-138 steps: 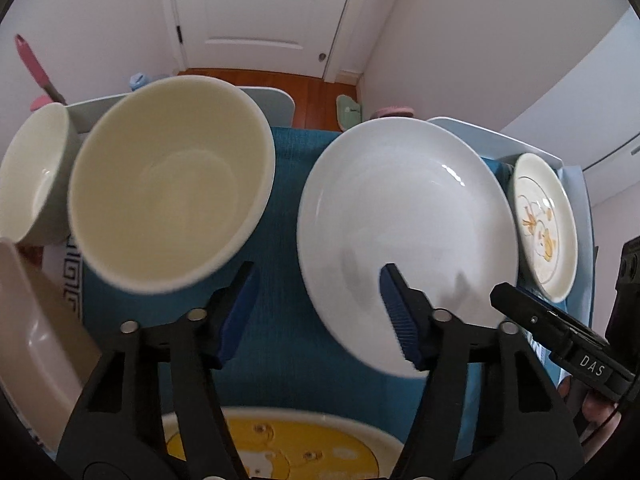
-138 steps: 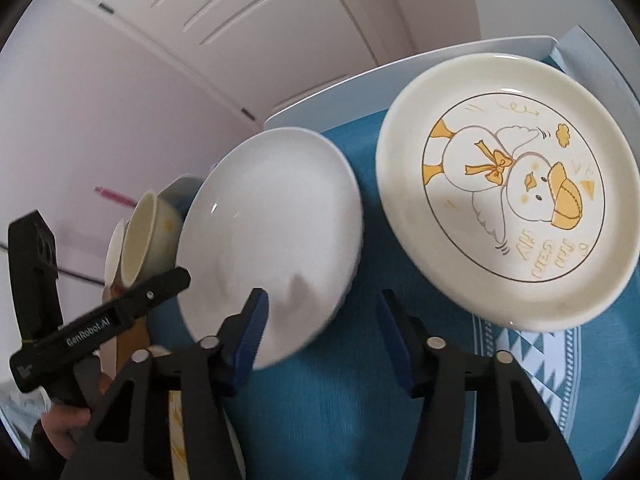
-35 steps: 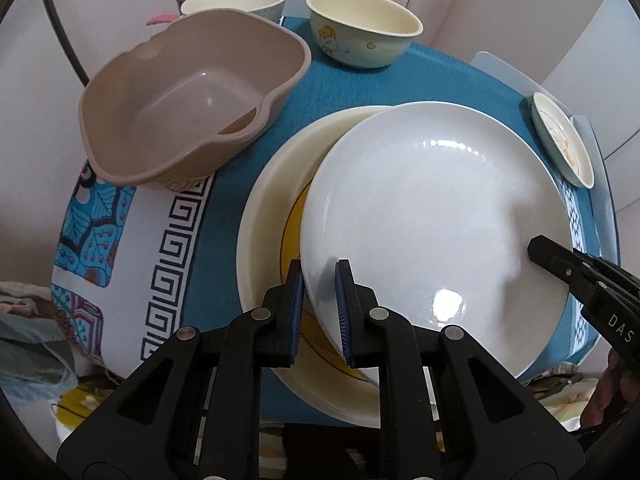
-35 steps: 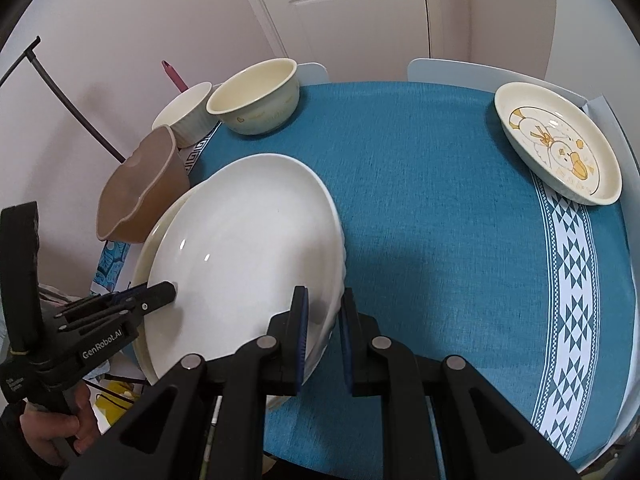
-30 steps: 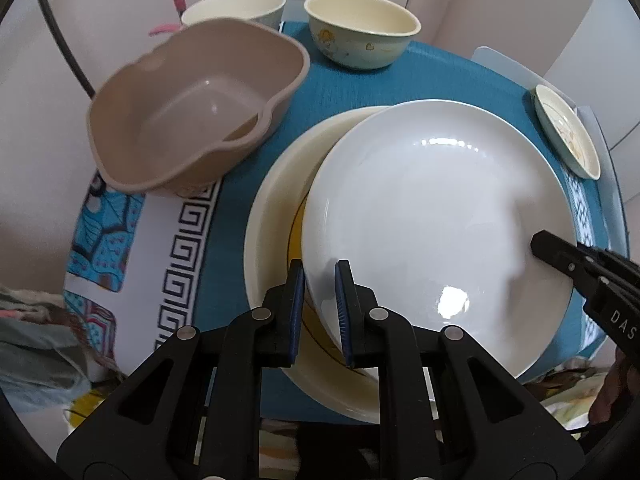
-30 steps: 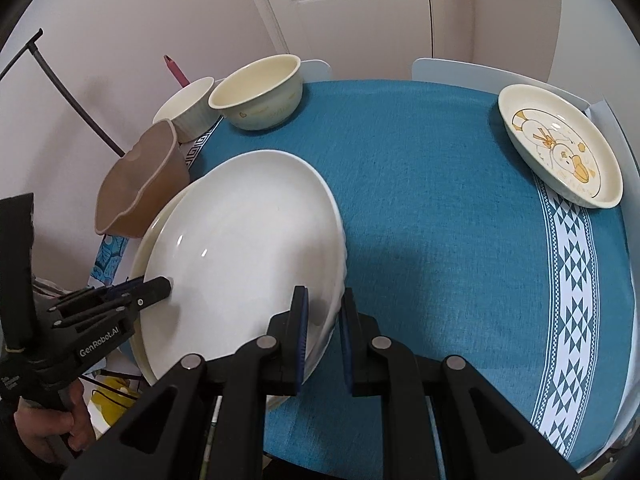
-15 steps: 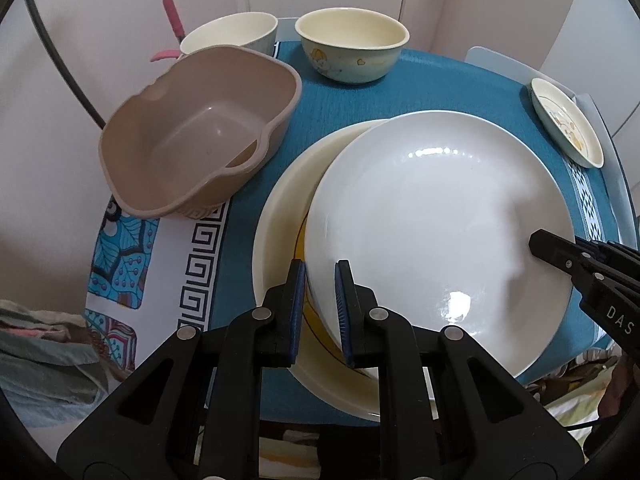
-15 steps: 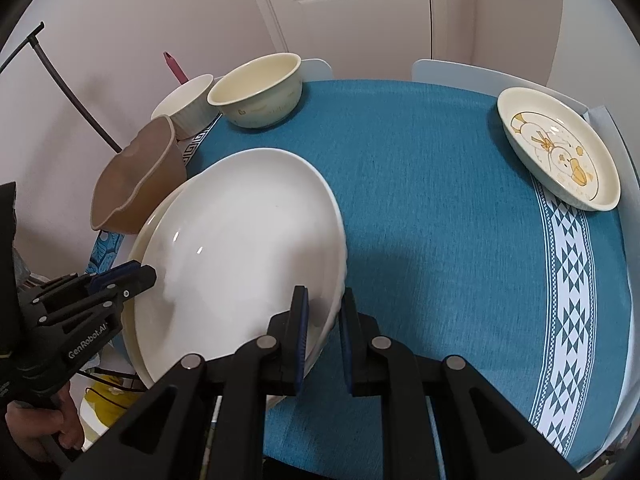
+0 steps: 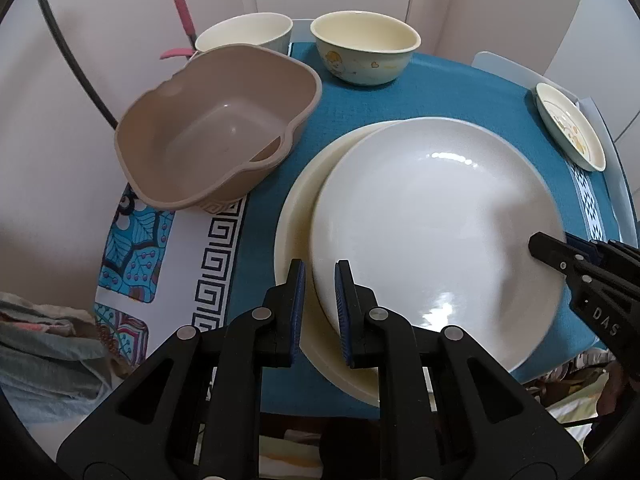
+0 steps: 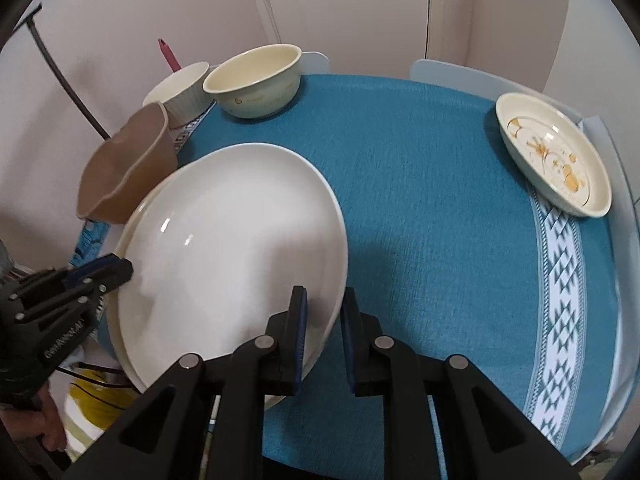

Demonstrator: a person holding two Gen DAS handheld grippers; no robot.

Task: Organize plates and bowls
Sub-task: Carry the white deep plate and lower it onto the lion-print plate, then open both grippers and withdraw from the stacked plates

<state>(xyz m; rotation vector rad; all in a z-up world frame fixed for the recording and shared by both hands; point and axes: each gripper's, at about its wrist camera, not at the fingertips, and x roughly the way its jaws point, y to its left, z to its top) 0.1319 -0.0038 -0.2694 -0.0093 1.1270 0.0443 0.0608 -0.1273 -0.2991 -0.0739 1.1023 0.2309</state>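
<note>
A large white plate point(image 9: 436, 216) lies on top of a bigger cream plate point(image 9: 296, 216) at the near left of the blue tablecloth. My left gripper point(image 9: 319, 280) is shut on the white plate's near rim. My right gripper point(image 10: 323, 304) has the opposite rim point(image 10: 332, 308) between its pads; its jaws are starting to open, and the pads still touch the rim. Each gripper shows in the other's view: the right gripper point(image 9: 540, 244) and the left gripper point(image 10: 120, 270). A small duck-print plate point(image 10: 552, 156) sits at the far right edge.
A brown plastic tub point(image 9: 212, 136) stands left of the stacked plates. Behind it are a cream bowl point(image 9: 364, 52) and a white ribbed bowl point(image 9: 244, 36). Blue cloth point(image 10: 420, 184) lies bare between the stack and the duck plate. The table edge runs just below the grippers.
The white plate was carried from the far side onto the cream plate. Over the last second it has settled further, now hiding the yellow print. The right jaws stand slightly wider.
</note>
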